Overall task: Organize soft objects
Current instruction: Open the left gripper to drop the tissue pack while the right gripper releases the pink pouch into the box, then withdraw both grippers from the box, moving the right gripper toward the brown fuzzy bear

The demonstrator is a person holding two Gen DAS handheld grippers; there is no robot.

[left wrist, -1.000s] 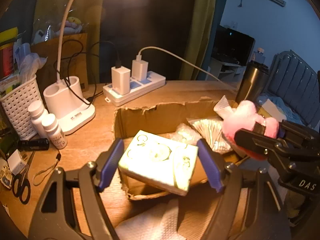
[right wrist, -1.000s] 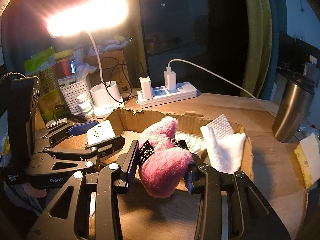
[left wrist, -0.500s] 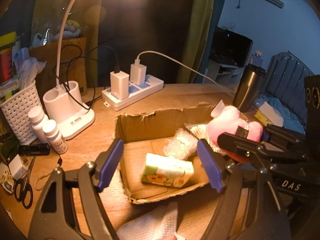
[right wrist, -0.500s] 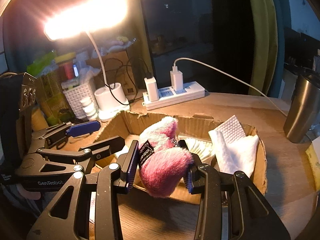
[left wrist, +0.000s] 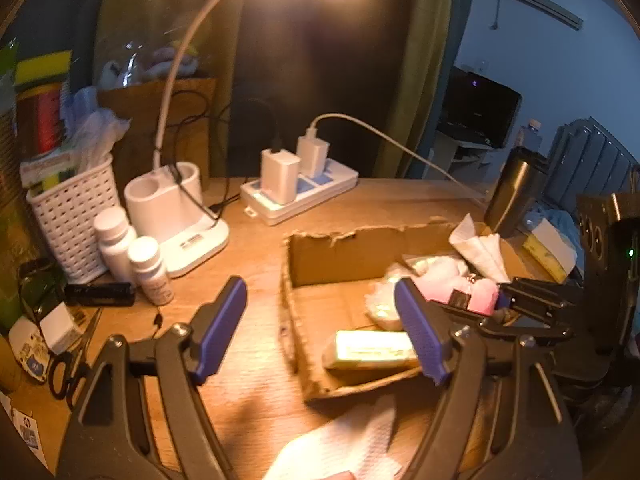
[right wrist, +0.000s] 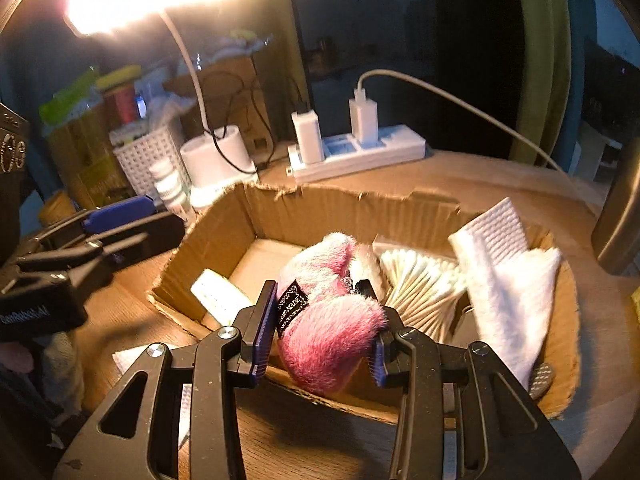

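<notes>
A torn cardboard box point(left wrist: 320, 248) point(right wrist: 280, 212) sits on the wooden desk. A yellow-green tissue pack point(left wrist: 370, 350) point(right wrist: 218, 296) lies in its near left corner. My left gripper point(left wrist: 320, 332) is open and empty, left of and above the box's near edge. My right gripper point(right wrist: 320, 328) is shut on a pink plush toy point(right wrist: 328, 320) point(left wrist: 478, 298) and holds it over the box's near wall. A cotton swab pack point(right wrist: 420, 284) and a white cloth point(right wrist: 508, 280) lie in the box on the right.
A white paper towel point(left wrist: 344, 440) lies on the desk before the box. A power strip point(left wrist: 300, 192), a lamp base point(left wrist: 176, 208), two pill bottles point(left wrist: 150, 268), a white basket point(left wrist: 72, 216) and scissors point(left wrist: 68, 364) stand left and behind. A steel tumbler point(left wrist: 512, 196) stands at right.
My left gripper let go of the tissue pack, which dropped into the box, then drew back to the left. My right gripper carried the plush forward and lower over the box.
</notes>
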